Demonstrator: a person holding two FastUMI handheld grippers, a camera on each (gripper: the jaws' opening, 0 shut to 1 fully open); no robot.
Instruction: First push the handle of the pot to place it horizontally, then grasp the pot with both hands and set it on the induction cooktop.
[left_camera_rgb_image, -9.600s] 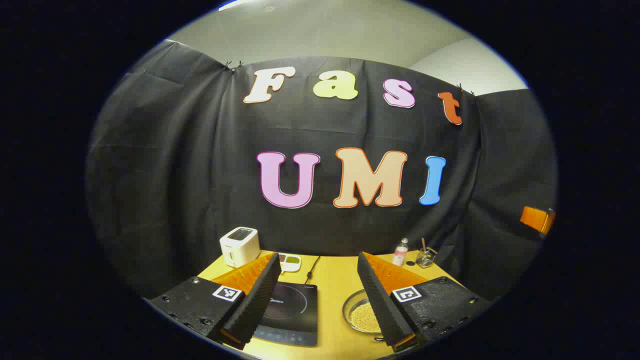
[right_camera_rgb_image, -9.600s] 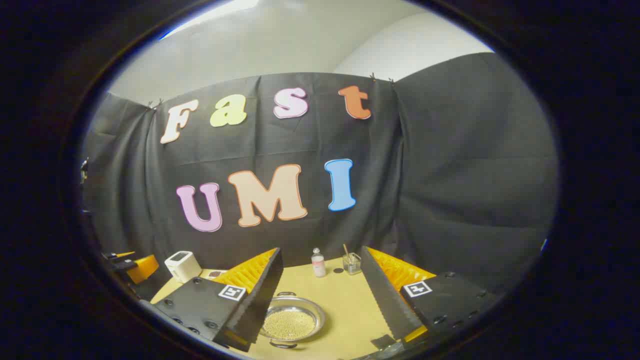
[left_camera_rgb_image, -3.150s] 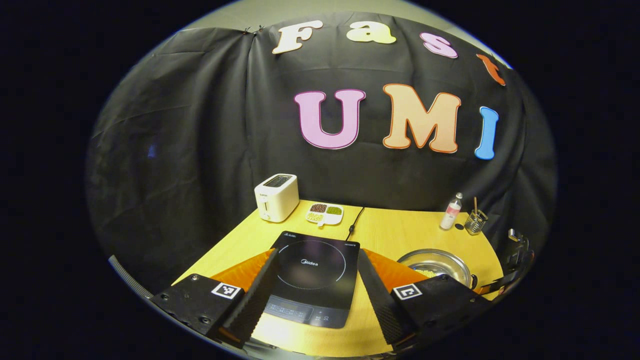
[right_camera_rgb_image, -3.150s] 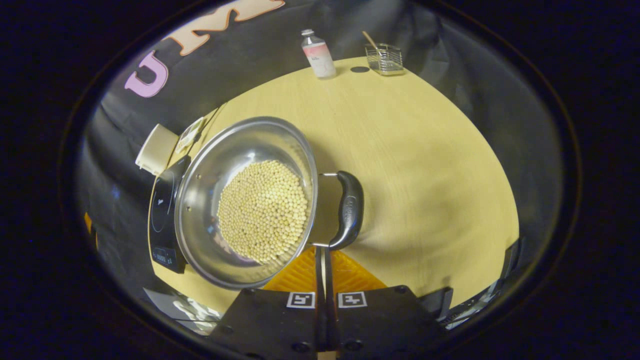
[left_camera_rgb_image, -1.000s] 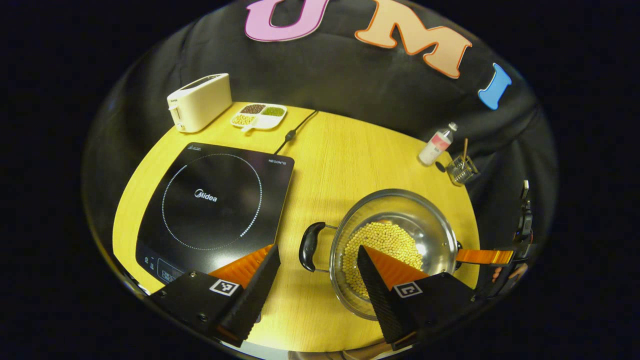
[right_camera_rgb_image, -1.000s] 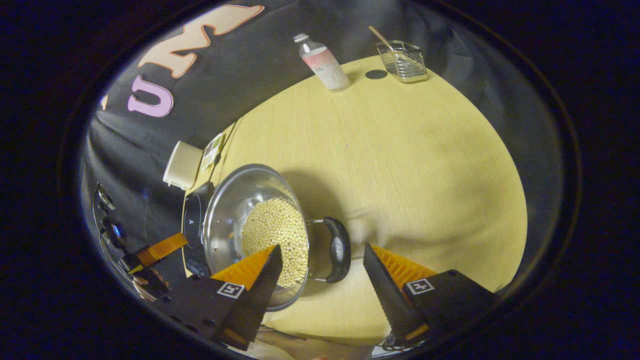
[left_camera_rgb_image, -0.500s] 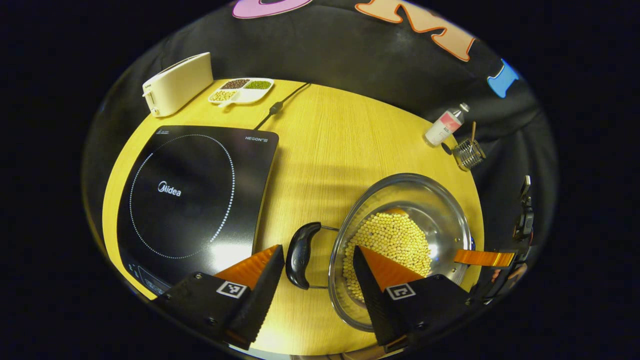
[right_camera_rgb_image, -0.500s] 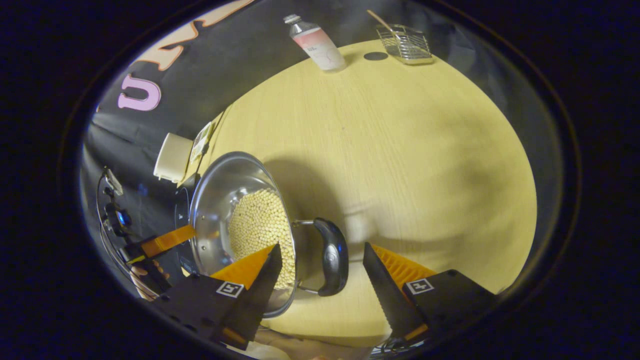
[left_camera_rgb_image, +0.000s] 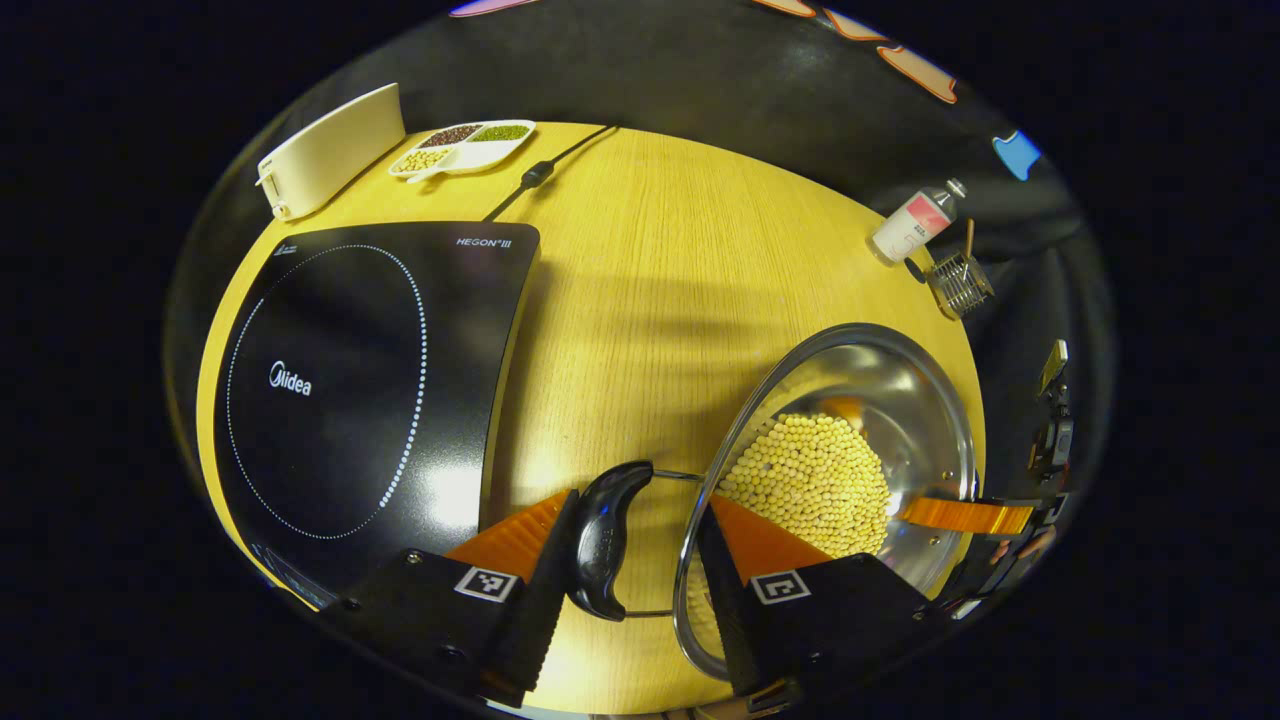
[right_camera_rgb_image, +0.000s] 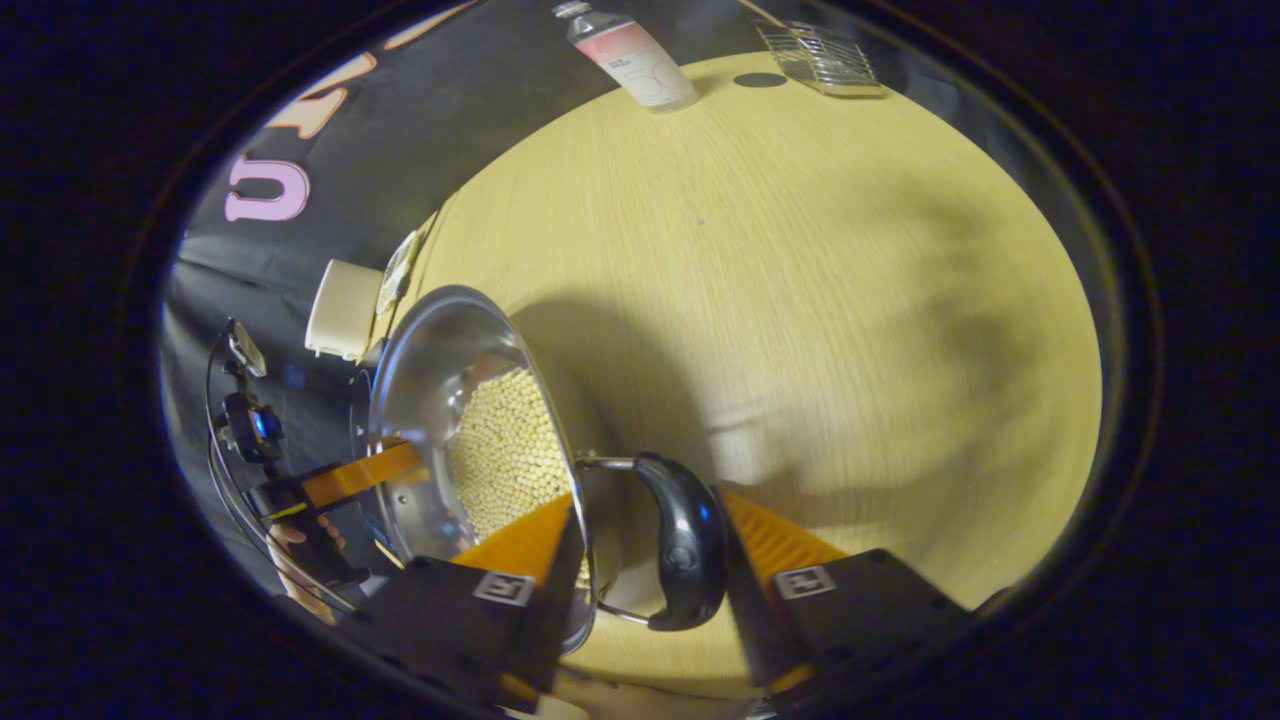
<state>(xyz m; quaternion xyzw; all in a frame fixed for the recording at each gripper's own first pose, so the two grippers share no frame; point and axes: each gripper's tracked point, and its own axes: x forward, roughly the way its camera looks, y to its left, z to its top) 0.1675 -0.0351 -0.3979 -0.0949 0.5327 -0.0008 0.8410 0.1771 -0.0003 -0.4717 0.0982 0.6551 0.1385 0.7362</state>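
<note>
A steel pot (left_camera_rgb_image: 880, 400) holding pale beans (left_camera_rgb_image: 810, 480) sits on the yellow table (left_camera_rgb_image: 640, 280), right of the black induction cooktop (left_camera_rgb_image: 350, 370). Its two black handles point sideways, left and right. My left gripper (left_camera_rgb_image: 638, 498) has closed around the left handle (left_camera_rgb_image: 600, 540): one finger lies against the handle's outer side, the other inside the pot rim. At the opposite side, my right gripper (right_camera_rgb_image: 645, 500) holds the right handle (right_camera_rgb_image: 685, 540) the same way, one finger inside the pot (right_camera_rgb_image: 440, 370). The other gripper's finger (left_camera_rgb_image: 965, 515) reaches over the far rim.
A white toaster (left_camera_rgb_image: 330, 150), a divided dish of beans (left_camera_rgb_image: 460, 145) and the cooktop's cord (left_camera_rgb_image: 530, 175) lie at the table's back left. A bottle (left_camera_rgb_image: 910, 225) and a wire basket (left_camera_rgb_image: 960, 285) stand at the back right. A hand (right_camera_rgb_image: 300, 545) holds the left gripper.
Both grippers have come down over the pot's two handles and their fingers have narrowed from wide open onto handle and rim. The pot has not moved.
</note>
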